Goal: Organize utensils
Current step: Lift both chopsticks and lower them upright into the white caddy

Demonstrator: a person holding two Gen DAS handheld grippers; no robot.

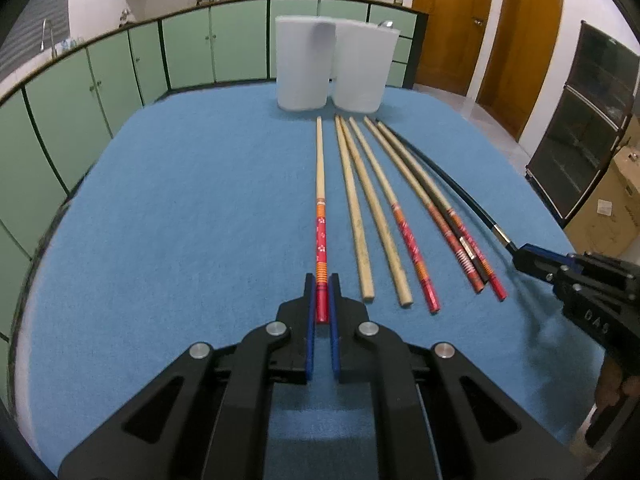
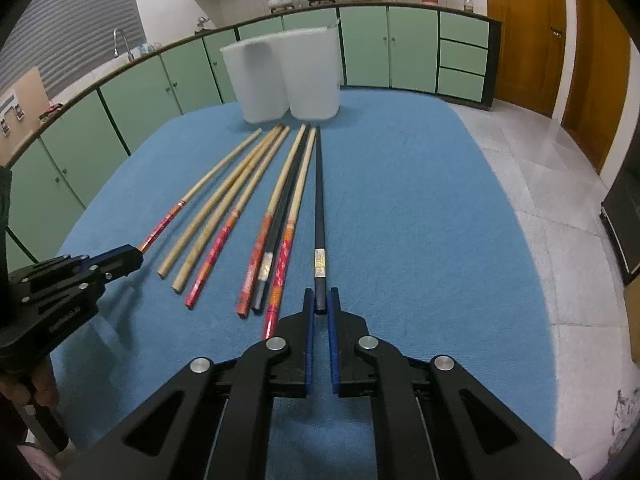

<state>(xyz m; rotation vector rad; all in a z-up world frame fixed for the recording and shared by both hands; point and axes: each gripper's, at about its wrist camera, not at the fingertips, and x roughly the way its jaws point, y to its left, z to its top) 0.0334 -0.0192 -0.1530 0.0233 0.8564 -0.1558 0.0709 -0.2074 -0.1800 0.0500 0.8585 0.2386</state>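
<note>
Several chopsticks lie in a fan on the blue table (image 1: 180, 208). My left gripper (image 1: 322, 284) is shut on the thick end of a red-patterned wooden chopstick (image 1: 320, 184) at the left of the row. My right gripper (image 2: 321, 300) is shut on the end of a black chopstick (image 2: 319, 200) at the right of the row; it also shows in the left wrist view (image 1: 520, 258). Between them lie two plain wooden chopsticks (image 1: 362, 208), red-handled ones (image 1: 412, 248) and another black one (image 2: 276, 232). Two white holders (image 1: 304, 64) (image 1: 362, 68) stand side by side beyond the tips.
The table (image 2: 420, 220) ends close behind the white holders (image 2: 260, 80). Green cabinets (image 1: 100, 88) run along the back and left. Wooden doors (image 1: 520, 32) and a dark cabinet (image 1: 592, 120) stand to the right, over a tiled floor (image 2: 560, 180).
</note>
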